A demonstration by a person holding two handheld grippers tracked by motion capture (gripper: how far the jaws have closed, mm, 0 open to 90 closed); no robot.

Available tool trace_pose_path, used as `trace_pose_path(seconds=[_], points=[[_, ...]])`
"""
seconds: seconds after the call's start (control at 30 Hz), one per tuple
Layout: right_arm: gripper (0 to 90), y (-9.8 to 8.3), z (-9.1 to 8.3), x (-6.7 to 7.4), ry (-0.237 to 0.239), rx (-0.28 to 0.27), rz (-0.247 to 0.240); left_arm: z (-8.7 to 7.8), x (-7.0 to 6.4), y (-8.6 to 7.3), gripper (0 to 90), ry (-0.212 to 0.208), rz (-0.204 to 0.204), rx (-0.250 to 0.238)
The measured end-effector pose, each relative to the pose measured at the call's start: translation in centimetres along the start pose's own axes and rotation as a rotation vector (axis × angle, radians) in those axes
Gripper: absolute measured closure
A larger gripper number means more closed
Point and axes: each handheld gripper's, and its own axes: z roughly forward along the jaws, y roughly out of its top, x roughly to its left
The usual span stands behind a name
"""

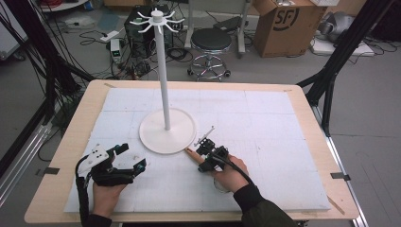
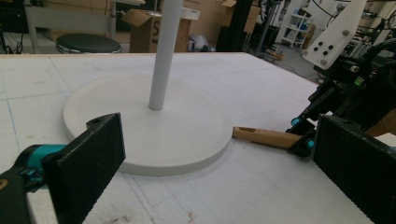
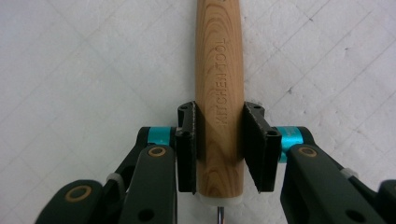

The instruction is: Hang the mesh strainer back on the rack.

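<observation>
A kitchen tool with a wooden handle (image 3: 219, 60) stamped "KITCHEN TOOL" lies on the white foam mat, its handle tip (image 1: 191, 152) next to the white stand's round base (image 1: 156, 137). My right gripper (image 3: 219, 116) points down at the mat with both pads pressed on the handle's sides; it sits at centre front (image 1: 208, 158) and at the right of the left gripper view (image 2: 303, 137). A thin metal part (image 1: 208, 134) sticks out beyond it. My left gripper (image 1: 131, 157) rests open at front left, jaws wide and empty, facing the base (image 2: 187, 140) and the handle (image 2: 264, 136).
The stand's tall white pole (image 1: 163, 71) carries a ring of hooks (image 1: 156, 19) at its top. The foam mat (image 1: 265, 118) covers most of the wooden table (image 1: 80, 113). Behind the table are a black stool (image 1: 210, 40), a cardboard box (image 1: 288, 23) and loose cables.
</observation>
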Motion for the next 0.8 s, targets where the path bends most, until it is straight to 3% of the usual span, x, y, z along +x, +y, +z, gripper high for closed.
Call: trace_pose_path(seconds=[0.17,0.23,0.33,0.47,0.6,0.8], points=[[68.3,-0.4,-0.2,-0.3,0.020,-0.028,-0.008,0.0,0.0,0.0,3.4,-0.004,0.003,0.001],[68.3,-0.8,-0.4,-0.5,0.059,-0.040,0.002,0.0,0.0,0.0,3.4,-0.001,0.000,0.002],[68.2,-1.2,-1.1,-1.0,0.063,-0.085,0.013,0.1,0.0,0.0,3.4,0.001,0.002,0.004],[68.2,-1.6,-2.8,-2.1,0.094,-0.209,0.050,0.1,-0.1,0.0,3.4,0.003,0.006,0.005],[68.2,-1.9,-4.1,-3.3,0.151,-0.277,0.087,0.0,0.0,0.0,3.4,0.003,0.006,0.006],[68.1,-2.1,-5.4,-4.1,0.187,-0.402,0.116,0.0,-0.1,0.0,3.4,0.002,0.008,0.006]])
